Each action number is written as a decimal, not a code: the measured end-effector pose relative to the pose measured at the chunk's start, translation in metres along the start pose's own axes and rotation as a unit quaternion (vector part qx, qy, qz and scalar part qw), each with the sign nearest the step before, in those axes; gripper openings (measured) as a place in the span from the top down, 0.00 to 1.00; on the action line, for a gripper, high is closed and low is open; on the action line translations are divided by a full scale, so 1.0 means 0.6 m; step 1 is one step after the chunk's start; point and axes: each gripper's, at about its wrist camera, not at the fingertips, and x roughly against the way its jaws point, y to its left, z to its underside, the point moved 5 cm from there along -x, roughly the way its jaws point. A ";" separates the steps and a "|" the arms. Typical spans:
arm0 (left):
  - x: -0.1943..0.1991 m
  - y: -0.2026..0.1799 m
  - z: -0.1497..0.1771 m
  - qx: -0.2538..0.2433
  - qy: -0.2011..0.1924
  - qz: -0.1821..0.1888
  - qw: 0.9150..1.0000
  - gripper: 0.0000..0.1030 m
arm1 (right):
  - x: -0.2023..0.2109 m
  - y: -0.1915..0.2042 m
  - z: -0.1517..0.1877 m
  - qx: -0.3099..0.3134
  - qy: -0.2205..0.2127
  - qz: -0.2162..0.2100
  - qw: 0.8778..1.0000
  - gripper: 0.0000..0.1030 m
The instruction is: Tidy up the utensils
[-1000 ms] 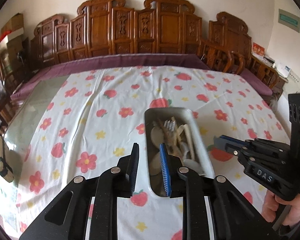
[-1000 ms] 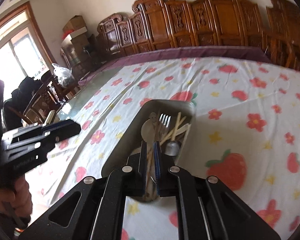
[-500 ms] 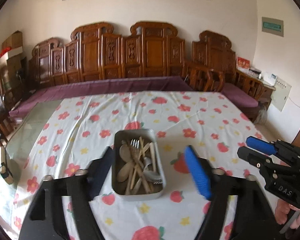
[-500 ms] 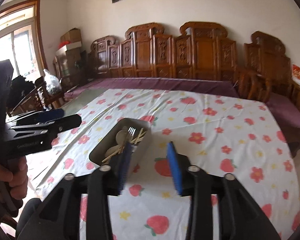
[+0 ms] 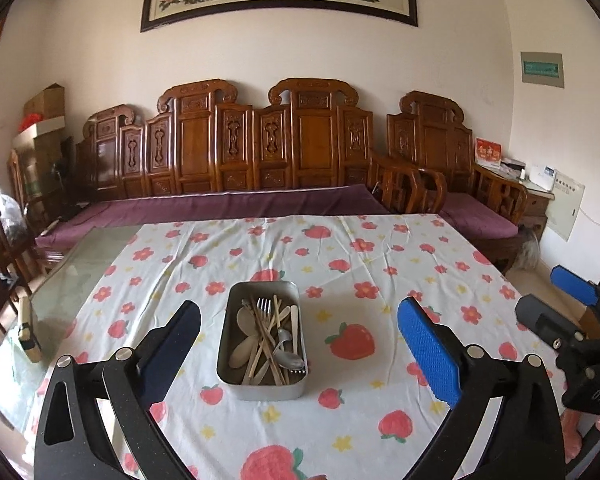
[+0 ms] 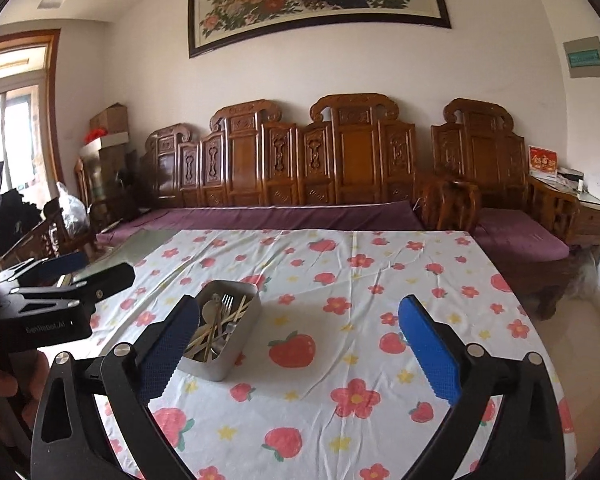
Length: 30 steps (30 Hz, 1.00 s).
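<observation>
A grey metal tray (image 5: pixel 228 364) stands on the flowered tablecloth and holds a jumble of utensils (image 5: pixel 268 340): a metal fork, spoons, wooden chopsticks and wooden spoons. It also shows in the right wrist view (image 6: pixel 242 330). My left gripper (image 5: pixel 300 332) is wide open and empty, raised above and behind the tray. My right gripper (image 6: pixel 300 332) is wide open and empty, to the right of the tray. Each gripper shows at the edge of the other's view: the right one (image 5: pixel 556 296), the left one (image 6: pixel 84 270).
The flowered tablecloth (image 5: pixel 360 264) covers most of a glass table; bare glass (image 5: pixel 72 276) shows at the left. A small brush-like object (image 5: pixel 28 336) lies at the left table edge. A carved wooden bench (image 5: pixel 260 152) with purple cushions stands behind.
Both grippers have pulled back and up from the tray and opened wide. One second ago their jaws were nearly closed just over the utensils. The tray now looks smaller and farther.
</observation>
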 end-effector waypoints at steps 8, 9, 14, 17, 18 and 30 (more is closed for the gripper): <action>0.014 -0.007 0.006 -0.006 -0.003 -0.009 1.000 0.07 | 0.016 0.001 0.002 -0.005 -0.008 0.000 1.000 0.03; 0.014 -0.007 0.006 -0.006 -0.003 -0.009 1.000 0.08 | 0.018 0.002 0.002 -0.005 -0.008 0.000 1.000 0.03; 0.019 -0.009 0.007 -0.008 -0.005 -0.008 1.000 0.08 | 0.021 0.005 0.003 -0.006 -0.010 0.001 1.000 0.03; 0.023 -0.011 0.007 -0.009 -0.009 -0.010 1.000 0.07 | 0.023 0.003 0.004 -0.009 -0.011 0.003 1.000 0.03; 0.022 -0.011 0.008 -0.010 -0.008 -0.012 1.000 0.07 | 0.022 0.003 0.004 -0.009 -0.011 0.003 1.000 0.03; 0.021 -0.012 0.012 -0.008 -0.005 -0.013 1.000 0.08 | 0.018 -0.010 0.013 -0.017 -0.008 0.008 1.000 0.03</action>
